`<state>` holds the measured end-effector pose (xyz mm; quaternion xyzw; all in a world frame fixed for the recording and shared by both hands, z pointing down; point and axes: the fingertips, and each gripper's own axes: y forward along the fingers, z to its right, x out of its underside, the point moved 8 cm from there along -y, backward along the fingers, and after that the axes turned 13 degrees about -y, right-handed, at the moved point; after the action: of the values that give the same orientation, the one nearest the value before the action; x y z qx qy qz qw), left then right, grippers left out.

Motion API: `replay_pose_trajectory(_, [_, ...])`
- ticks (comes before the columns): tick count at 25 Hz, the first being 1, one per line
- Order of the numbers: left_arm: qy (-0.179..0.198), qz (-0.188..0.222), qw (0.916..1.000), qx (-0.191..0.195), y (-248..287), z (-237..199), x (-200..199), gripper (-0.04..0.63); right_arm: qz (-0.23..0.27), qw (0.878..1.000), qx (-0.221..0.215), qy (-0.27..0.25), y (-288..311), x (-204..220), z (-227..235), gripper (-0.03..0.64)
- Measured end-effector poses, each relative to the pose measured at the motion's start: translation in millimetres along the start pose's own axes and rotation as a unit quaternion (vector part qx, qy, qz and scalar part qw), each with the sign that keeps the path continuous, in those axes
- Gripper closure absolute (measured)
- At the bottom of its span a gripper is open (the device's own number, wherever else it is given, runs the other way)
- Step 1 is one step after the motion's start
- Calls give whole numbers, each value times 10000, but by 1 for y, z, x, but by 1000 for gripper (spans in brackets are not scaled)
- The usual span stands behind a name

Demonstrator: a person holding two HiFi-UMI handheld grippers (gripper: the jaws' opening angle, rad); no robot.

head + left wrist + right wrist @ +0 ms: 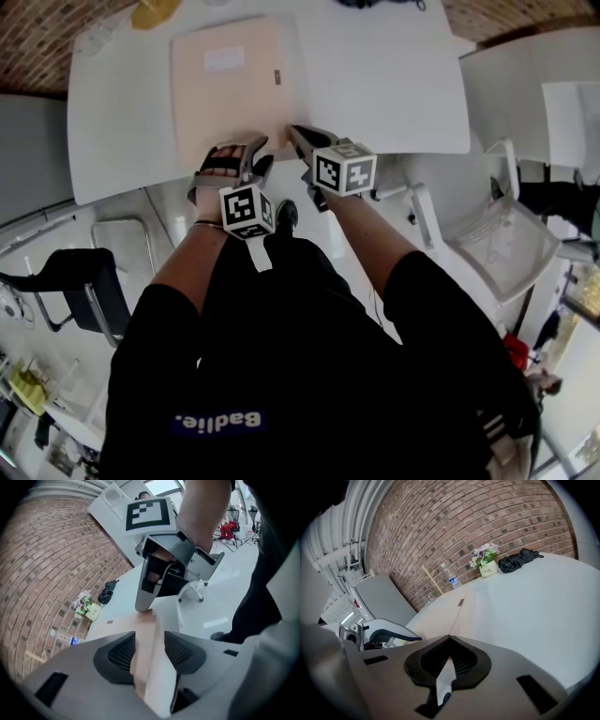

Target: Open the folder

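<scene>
White print (220,422) reading "Badlie." is showing across the black garment (309,356) of the person standing at the table's (394,84) near edge. A white label (224,59) is sitting toward the far edge of the folder (230,103), its print showing too small to read. At the table's far edge, a small pot (489,568) is carrying dark lettering whose top word seems to be reading "Life"; the rest is staying illegible. The bottle (452,579) beside it is wearing a blue label, unreadable. Two marker cubes (246,211) (343,169) are showing black-and-white square codes, without letters.
</scene>
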<state>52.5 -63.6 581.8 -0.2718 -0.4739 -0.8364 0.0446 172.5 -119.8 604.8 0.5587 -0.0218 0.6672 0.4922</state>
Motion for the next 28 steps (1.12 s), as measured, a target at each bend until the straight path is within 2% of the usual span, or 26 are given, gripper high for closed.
replay_pose_trajectory(5, [328, -423, 9982, -277, 12, -3, 3, 428, -41, 9998, -27, -171, 0, -2, 1, 589])
replay_pose_trajectory(7, [305, -450, 9980, -311, 12, -5, 2, 468, -45, 9998, -48, -201, 0, -2, 1, 589])
replay_pose_trajectory(11, [195, -371, 9989, -222, 8, -10, 0, 479, -68, 9997, -75, -225, 1, -2, 1, 589])
replay_pose_trajectory(20, [-426, -28, 9988, -246, -10, -21, -8, 516, -95, 9996, -41, -266, 3, -2, 4, 589])
replay_pose_trajectory(22, [-592, 19, 9979, -255, -16, -24, -7, 549, -138, 9994, -31, -321, 4, -2, 2, 589])
replay_pose_trajectory(26, [-835, 159, 9958, -331, -25, -30, -5, 558, -269, 9984, -25, -505, 6, -2, -4, 589])
replay_pose_trajectory(28, [-1104, 310, 9925, -412, -29, -36, -5, 558, -306, 9977, -10, -602, 6, -2, -5, 589])
